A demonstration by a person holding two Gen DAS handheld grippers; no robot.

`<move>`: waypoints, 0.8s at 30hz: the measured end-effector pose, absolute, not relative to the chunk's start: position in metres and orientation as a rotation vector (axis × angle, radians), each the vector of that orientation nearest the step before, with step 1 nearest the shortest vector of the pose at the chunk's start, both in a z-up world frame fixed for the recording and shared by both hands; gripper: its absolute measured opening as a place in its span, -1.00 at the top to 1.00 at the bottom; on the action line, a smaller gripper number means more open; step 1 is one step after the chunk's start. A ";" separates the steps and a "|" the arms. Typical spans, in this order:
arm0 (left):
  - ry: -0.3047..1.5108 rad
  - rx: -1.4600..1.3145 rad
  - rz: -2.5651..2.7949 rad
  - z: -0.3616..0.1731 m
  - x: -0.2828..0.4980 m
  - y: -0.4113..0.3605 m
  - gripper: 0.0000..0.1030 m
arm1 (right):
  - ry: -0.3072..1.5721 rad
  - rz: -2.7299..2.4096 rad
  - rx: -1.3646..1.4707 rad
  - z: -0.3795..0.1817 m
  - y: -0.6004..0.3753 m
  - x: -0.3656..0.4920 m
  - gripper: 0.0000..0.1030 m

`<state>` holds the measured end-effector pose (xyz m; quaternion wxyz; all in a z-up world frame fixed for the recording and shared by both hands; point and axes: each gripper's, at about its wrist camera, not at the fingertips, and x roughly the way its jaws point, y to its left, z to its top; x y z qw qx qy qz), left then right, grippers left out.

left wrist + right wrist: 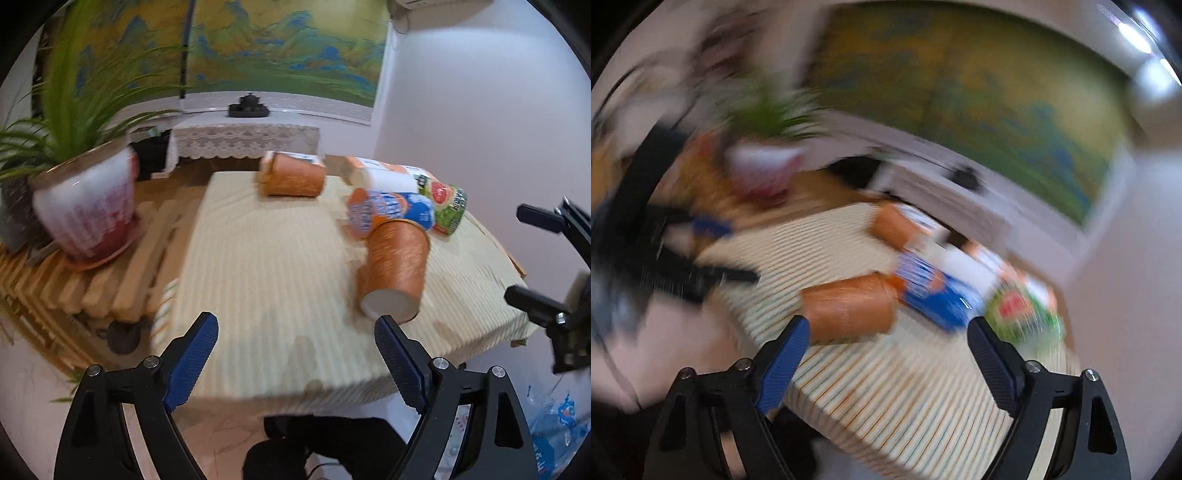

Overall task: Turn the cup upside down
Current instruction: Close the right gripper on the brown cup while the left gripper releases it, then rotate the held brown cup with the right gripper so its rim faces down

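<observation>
Orange cup (395, 267) on its side just beyond both wide-spread, empty grippers; left gripper (295, 365); right gripper (886, 365)

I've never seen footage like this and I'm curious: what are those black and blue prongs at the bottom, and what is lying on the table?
No robot here: a person holds a two-finger grasping tool in each hand, and a wide-angle camera on each looks out along its fingers. The sharper picture comes from the left tool, the blurred one from the right tool. Both are open and hold nothing.

On the striped tablecloth several cups lie on their sides: a near orange cup, a far orange cup, a blue cup, a white cup and a green cup. A potted plant stands to the left on a slatted wooden stand. No cup is gripped yet.
</observation>
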<state>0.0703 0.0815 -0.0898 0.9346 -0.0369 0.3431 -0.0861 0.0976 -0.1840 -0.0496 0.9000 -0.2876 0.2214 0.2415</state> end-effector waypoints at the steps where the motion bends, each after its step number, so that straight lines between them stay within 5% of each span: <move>1: 0.700 -0.082 -0.158 -0.089 0.066 0.090 -0.73 | 0.457 0.528 -0.681 -0.052 -0.177 0.097 -0.61; 6: 0.712 -0.149 -0.104 -0.089 0.048 0.129 -0.73 | 0.466 0.761 -1.035 -0.064 -0.146 0.100 -0.60; 12: 0.718 -0.163 -0.048 -0.088 0.043 0.152 -0.73 | 0.466 0.865 -1.258 -0.078 -0.115 0.112 -0.30; 24: 0.765 -0.238 -0.022 -0.096 0.078 0.167 -0.73 | 0.427 1.004 -1.684 -0.121 -0.101 0.123 -0.19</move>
